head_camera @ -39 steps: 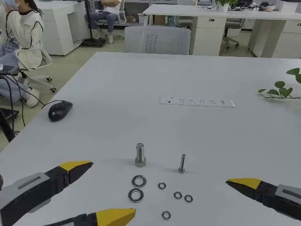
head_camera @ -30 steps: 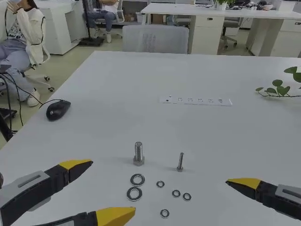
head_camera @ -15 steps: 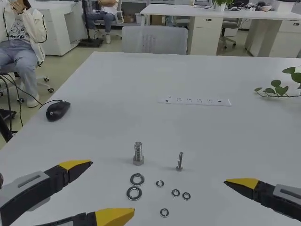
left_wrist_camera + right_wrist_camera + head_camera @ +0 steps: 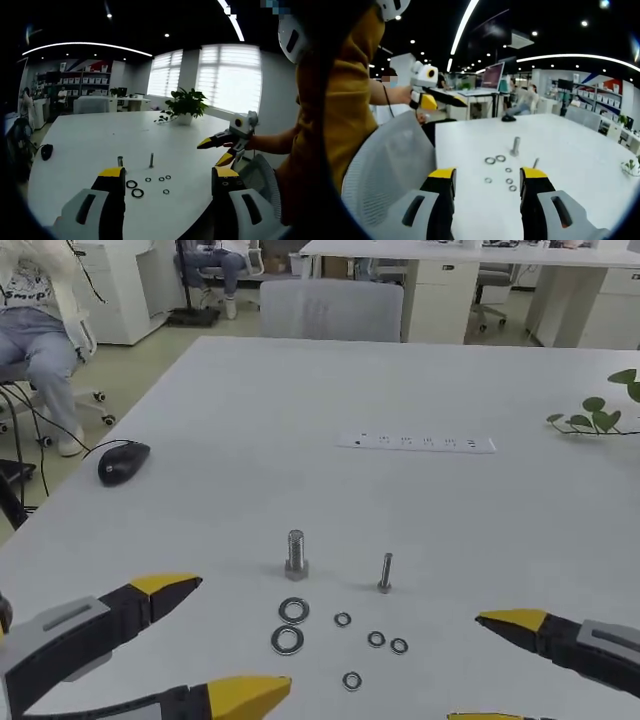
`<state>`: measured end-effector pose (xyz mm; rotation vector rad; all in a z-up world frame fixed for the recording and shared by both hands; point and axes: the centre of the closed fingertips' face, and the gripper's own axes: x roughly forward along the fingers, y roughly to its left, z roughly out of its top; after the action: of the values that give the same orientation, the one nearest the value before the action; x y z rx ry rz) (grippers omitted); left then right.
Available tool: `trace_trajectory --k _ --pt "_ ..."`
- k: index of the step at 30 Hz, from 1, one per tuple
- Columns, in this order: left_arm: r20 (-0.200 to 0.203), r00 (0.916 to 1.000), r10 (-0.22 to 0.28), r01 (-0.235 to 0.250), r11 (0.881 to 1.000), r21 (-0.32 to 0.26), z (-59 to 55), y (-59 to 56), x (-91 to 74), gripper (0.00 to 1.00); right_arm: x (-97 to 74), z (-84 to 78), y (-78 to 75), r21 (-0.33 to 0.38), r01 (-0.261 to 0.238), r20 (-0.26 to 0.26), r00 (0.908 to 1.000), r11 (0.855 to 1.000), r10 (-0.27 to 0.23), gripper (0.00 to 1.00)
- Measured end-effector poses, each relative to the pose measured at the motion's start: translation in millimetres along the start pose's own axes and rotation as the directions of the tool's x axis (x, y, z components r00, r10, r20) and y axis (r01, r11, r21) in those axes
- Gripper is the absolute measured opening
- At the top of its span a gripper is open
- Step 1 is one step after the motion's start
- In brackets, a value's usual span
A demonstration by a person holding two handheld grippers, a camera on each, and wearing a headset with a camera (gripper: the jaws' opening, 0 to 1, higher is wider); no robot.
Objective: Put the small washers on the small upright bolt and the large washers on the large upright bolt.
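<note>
A large bolt (image 4: pixel 295 554) and a small bolt (image 4: pixel 386 573) stand upright on the white table (image 4: pixel 250 420). In front of them lie two large washers (image 4: pixel 293 610) (image 4: pixel 287 640) and several small washers (image 4: pixel 375 639). My left gripper (image 4: pixel 215 640) hovers open at the lower left, just left of the large washers. My right gripper (image 4: pixel 488 670) is open at the lower right, apart from the small washers. In the left gripper view the open gripper (image 4: pixel 168 172) frames the bolts (image 4: pixel 120 161) and washers (image 4: pixel 137 192). The right gripper view has its open gripper (image 4: pixel 488 174) around the washers (image 4: pixel 490 160).
A black mouse (image 4: pixel 124 462) lies at the table's left edge. A white power strip (image 4: pixel 415 443) sits beyond the bolts, and a plant sprig (image 4: pixel 600 418) at the right edge. A grey chair (image 4: pixel 330 310) stands at the far side; a person sits at the far left.
The head camera has shifted a little, so the whole scene sits slightly differently. Both grippers stay open in about the same places. Bolts and washers have not moved.
</note>
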<state>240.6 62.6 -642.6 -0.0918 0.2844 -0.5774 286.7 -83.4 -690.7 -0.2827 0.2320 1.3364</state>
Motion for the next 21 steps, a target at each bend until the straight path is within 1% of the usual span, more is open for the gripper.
trace_trajectory --k 11,17,21 --pt "-0.008 1.0000 -0.001 0.001 1.000 -0.014 -3.3 4.8 2.4 0.70 15.6 -7.4 -13.6 -0.011 -0.030 -0.035 0.9990 1.000 0.029 0.53" --pt "-0.015 0.9999 0.005 -0.006 1.000 -0.019 -6.0 8.9 2.6 0.70 21.4 -8.2 -16.0 -0.010 -0.039 -0.040 0.9985 0.999 0.039 0.53" --pt "-0.017 0.9998 0.011 -0.011 1.000 -0.021 -7.4 11.6 2.6 0.70 26.5 -14.1 -13.8 0.001 -0.052 -0.052 0.9973 0.999 0.052 0.53"
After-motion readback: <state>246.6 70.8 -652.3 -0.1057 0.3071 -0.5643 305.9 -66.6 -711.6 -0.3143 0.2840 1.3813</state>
